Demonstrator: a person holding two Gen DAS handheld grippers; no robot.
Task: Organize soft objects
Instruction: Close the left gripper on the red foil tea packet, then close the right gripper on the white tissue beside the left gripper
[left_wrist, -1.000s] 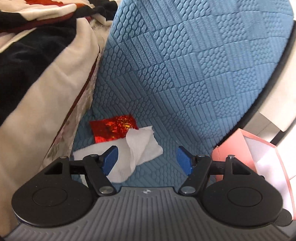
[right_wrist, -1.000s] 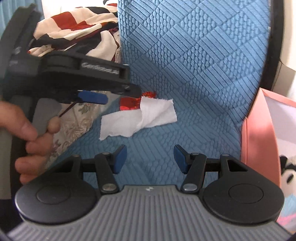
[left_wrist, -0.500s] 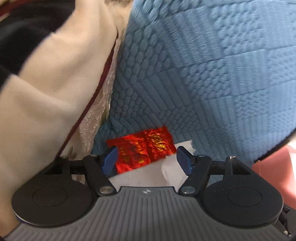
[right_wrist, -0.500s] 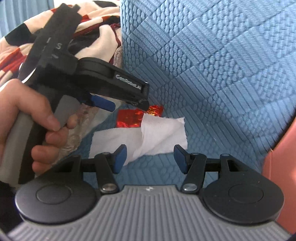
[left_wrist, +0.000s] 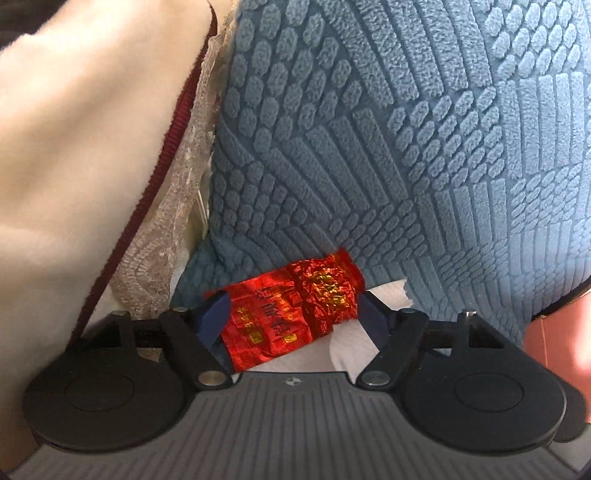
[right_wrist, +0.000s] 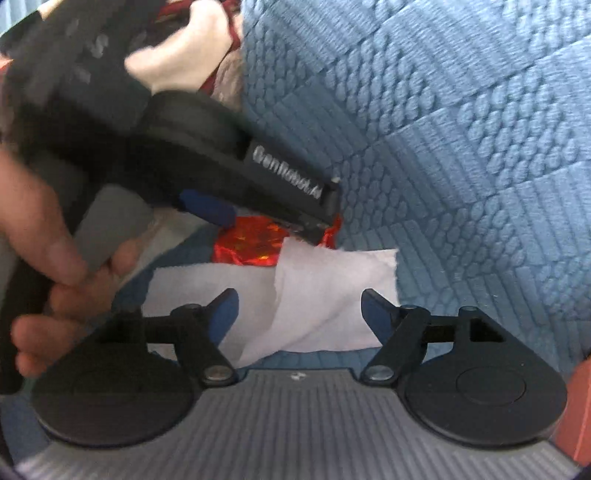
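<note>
Foil fills the gap between the left gripper's blue pads: a crumpled red foil packet with gold print lies on the blue textured cushion, its lower edge over a white tissue. A second ago that packet sat well ahead of the fingertips; now it lies between them, the jaws opening and not visibly pressing on it. Cream blanket with dark red piping crowds the left of that view more than before. From the right wrist, the left gripper's tip sits at the packet's top edge, gripped by a hand. Right gripper has closed in on the tissue, which now lies between its fingertips; its jaws are opening, wider than a second ago, not pinching the tissue.
</note>
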